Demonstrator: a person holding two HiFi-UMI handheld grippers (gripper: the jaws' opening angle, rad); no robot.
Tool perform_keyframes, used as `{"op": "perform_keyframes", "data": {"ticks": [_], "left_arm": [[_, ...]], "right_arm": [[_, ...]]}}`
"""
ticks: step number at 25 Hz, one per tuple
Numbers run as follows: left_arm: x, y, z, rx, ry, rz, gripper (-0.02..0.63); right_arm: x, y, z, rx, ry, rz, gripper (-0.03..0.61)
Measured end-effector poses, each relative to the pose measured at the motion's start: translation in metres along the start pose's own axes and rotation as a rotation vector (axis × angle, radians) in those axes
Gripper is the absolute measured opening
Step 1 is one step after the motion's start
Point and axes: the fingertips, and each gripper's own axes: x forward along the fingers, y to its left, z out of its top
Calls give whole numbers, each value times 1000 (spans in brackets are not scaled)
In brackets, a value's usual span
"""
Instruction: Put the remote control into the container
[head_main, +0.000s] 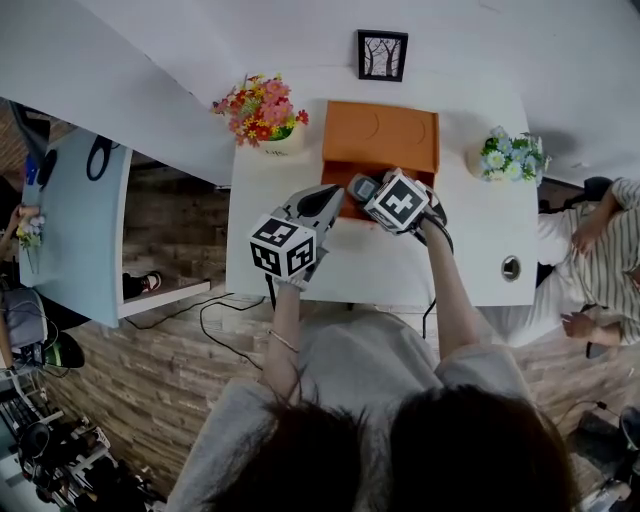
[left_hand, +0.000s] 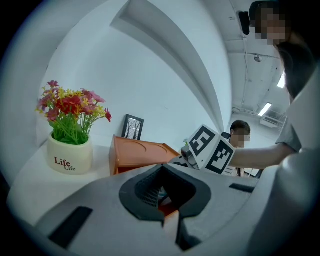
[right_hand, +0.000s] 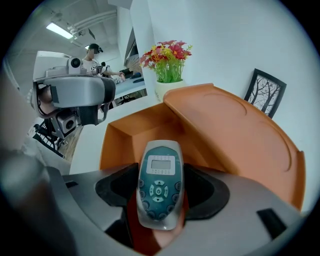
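My right hand-held gripper (right_hand: 160, 200) is clamped on the remote (right_hand: 159, 175), buttons up. The remote's tip is at the open front of the orange container (right_hand: 240, 135) on the white bench (head_main: 480, 250). My left hand-held gripper (left_hand: 162, 210) is closed and empty, just beside the container.

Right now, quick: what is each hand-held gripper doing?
Left hand-held gripper: closed, nothing in it.
Right hand-held gripper: closed on the remote control.
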Motion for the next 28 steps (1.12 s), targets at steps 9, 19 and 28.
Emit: {"op": "perform_keyframes", "data": {"ticks": [9,19,28], "left_arm": [[0,-2,0,2,-4,-1,3],[1,-8,4,15,-7,-7,3],[-3,-12,10,27,-20,-13,3]], "right_arm": [[2,-1,0,0,12,-4,285],[-4,0,7,62,-64,3,285],[-11,-2,7,98,-108,-20,287]]}}
